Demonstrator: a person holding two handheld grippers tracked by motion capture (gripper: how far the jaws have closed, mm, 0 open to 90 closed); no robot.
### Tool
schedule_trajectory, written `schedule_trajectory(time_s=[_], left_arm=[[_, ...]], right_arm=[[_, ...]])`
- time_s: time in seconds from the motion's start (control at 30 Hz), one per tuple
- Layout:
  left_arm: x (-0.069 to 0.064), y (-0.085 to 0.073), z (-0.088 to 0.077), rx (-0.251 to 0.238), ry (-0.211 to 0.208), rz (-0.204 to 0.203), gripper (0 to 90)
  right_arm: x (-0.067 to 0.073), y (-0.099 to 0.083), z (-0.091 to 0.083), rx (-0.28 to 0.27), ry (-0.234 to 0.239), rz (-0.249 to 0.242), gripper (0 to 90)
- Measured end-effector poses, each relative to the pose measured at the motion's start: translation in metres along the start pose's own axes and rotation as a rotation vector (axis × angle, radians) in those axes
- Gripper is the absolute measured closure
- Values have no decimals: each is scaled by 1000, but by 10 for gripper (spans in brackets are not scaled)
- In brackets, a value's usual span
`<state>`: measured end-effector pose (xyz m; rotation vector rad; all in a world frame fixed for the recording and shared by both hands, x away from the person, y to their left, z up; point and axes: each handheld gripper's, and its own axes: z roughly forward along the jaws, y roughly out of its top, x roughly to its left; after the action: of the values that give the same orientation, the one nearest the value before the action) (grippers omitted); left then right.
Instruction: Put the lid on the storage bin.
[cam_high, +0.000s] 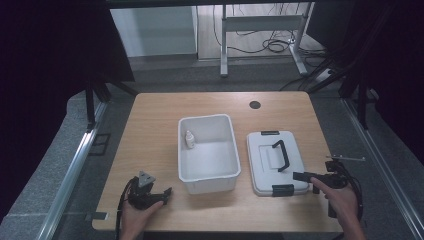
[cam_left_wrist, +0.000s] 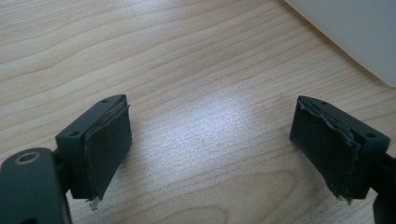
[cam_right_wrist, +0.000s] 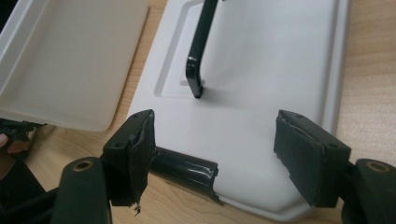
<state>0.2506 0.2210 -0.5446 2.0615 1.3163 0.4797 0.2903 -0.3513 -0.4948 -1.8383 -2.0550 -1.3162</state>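
Wood table (cam_high: 150, 130) is seen from above, bin (cam_high: 208, 172) centre, lid (cam_high: 265, 165) right. Right gripper (cam_right_wrist: 215, 154) is spread over lid; left gripper (cam_left_wrist: 210, 144) spread over bare wood.

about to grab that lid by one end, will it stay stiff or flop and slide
The lid is probably stiff: it looks like moulded white plastic with a raised rim. Its smooth top may let it slide on the table if pushed. Lifted by the near edge, where the right gripper stands open, it would likely tilt; the handle seems better balanced.
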Motion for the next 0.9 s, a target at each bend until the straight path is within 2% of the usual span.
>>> schedule_trajectory(time_s=[0.17, 0.3, 0.9], left_arm=[[0, 0, 0, -2, 0, 0, 129], [1, -1, -1, -2, -7, 8, 131], [1, -1, -1, -3, -8, 8, 134]], right_arm=[[1, -2, -6, -10, -14, -12, 293], [-1, -3, -9, -25, -31, 2, 294], [-6, -4, -13, -28, -31, 14, 296]])
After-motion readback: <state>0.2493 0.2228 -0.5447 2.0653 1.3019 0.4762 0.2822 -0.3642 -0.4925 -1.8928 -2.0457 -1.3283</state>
